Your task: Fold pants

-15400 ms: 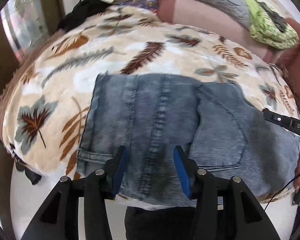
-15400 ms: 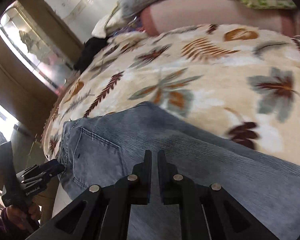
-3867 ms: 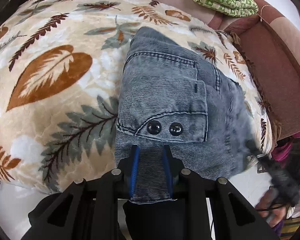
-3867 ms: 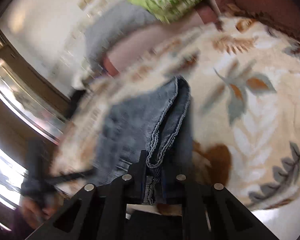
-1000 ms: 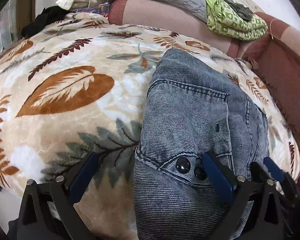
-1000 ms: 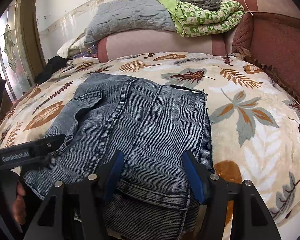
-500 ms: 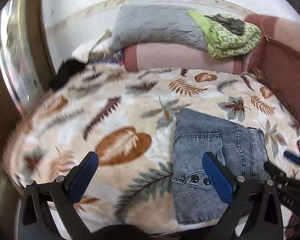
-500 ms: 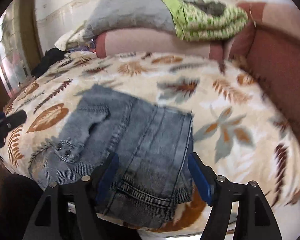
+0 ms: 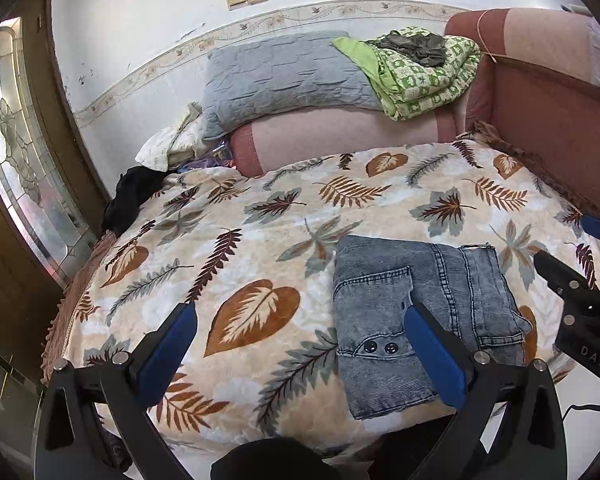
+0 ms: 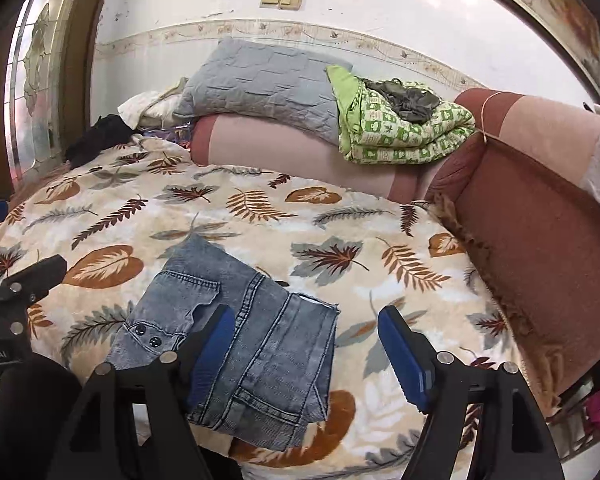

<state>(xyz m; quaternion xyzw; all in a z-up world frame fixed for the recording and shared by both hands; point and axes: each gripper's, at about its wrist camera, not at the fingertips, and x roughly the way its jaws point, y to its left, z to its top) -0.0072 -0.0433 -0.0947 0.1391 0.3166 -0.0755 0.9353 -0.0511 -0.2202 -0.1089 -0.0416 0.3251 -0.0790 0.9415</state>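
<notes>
The blue denim pants (image 9: 416, 316) lie folded into a compact rectangle near the front edge of the leaf-patterned blanket (image 9: 260, 248); two dark buttons show on the top layer. They also show in the right wrist view (image 10: 240, 340). My left gripper (image 9: 300, 352) is open and empty, held back above the bed's front edge, left of the pants. My right gripper (image 10: 306, 352) is open and empty, above the pants' right side. Neither touches the denim.
A grey pillow (image 9: 280, 76) and a green patterned quilt (image 9: 424, 68) rest on the pink bolster at the back. A red-brown sofa arm (image 10: 540, 208) borders the right side. A black garment (image 9: 128, 200) lies at the back left by the glass door.
Both grippers have pulled back and up from the folded pants over the last second, so the whole bed shows. The pants lie still.
</notes>
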